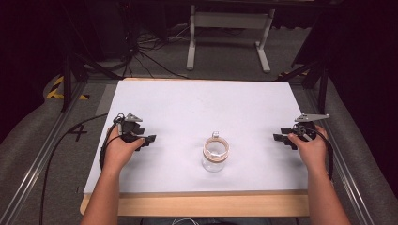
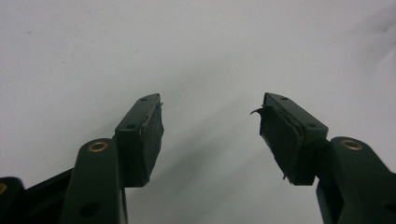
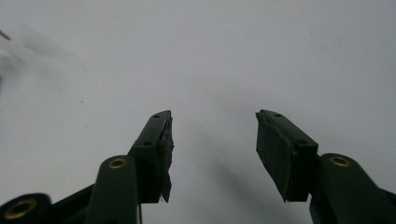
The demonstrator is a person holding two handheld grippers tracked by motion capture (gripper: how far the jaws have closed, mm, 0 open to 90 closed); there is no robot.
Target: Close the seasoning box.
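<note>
Glass jar (image 1: pixel 216 155) lower centre of frame on white table (image 1: pixel 197 103), upright, wooden-rimmed lid on. Likely rigid, smooth, breakable; grip below rim. Left gripper (image 1: pixel 149 139) and right gripper (image 1: pixel 277 138) both spread, empty, flanking jar, well apart.

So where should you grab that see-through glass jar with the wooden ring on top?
Grip the clear glass jar around its round body, just below the wooden ring. It stands upright in the middle of the white table, so either open gripper, left or right, could probably slide in level from its own side.
</note>
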